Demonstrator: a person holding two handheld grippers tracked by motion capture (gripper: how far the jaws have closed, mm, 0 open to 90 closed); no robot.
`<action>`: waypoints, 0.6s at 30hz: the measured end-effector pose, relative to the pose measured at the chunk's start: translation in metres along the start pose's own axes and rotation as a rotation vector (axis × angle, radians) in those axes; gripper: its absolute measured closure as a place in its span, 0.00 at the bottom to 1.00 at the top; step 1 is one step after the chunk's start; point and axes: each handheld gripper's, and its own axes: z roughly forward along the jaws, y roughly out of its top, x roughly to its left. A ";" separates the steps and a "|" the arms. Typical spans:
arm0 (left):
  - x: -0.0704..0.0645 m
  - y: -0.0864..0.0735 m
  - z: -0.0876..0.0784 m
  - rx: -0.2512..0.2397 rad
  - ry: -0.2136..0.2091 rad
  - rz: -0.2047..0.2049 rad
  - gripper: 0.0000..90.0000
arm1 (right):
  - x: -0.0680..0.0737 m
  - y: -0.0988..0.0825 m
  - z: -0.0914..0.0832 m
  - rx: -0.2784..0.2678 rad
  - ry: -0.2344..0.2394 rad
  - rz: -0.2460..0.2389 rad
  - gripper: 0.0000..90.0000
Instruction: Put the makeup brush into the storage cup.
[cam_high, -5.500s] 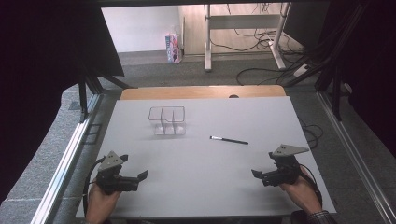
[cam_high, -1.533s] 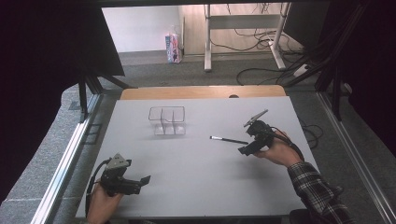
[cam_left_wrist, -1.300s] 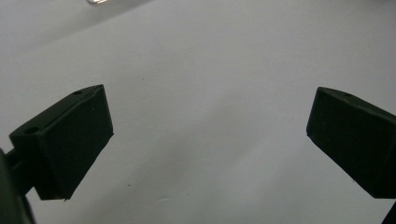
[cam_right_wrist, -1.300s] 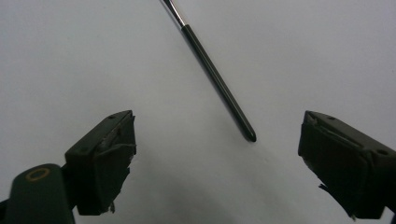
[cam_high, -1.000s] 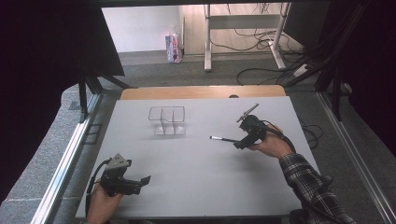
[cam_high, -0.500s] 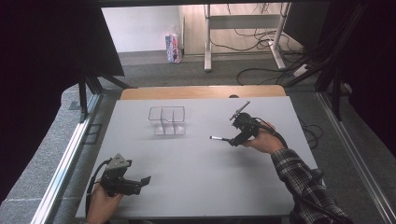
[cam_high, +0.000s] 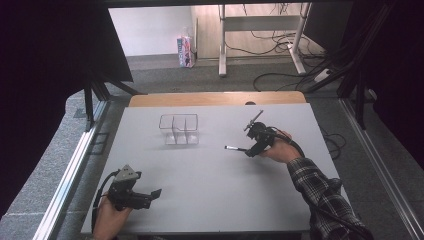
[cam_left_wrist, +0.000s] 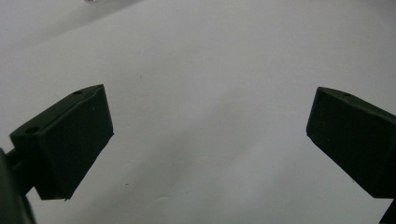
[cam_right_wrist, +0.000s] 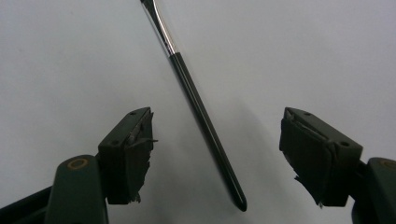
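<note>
Pen mid-table — open room around

Table held divided tray at far centre-left. Pen lay flat to tray's right, well apart from it. Right gripper sat at pen's right end, pen between its jaws, untouched. Left gripper rested near front left edge, far from tray.
</note>
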 end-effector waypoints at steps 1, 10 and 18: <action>0.000 0.000 0.000 0.000 0.000 -0.001 0.01 | 0.000 0.000 0.002 0.005 0.001 -0.005 0.29; 0.000 0.000 0.000 0.001 0.002 -0.003 0.01 | 0.000 -0.001 0.011 0.044 0.001 -0.020 0.35; 0.000 -0.001 0.000 0.001 0.001 -0.001 0.01 | -0.001 0.001 0.010 0.106 0.079 -0.024 0.89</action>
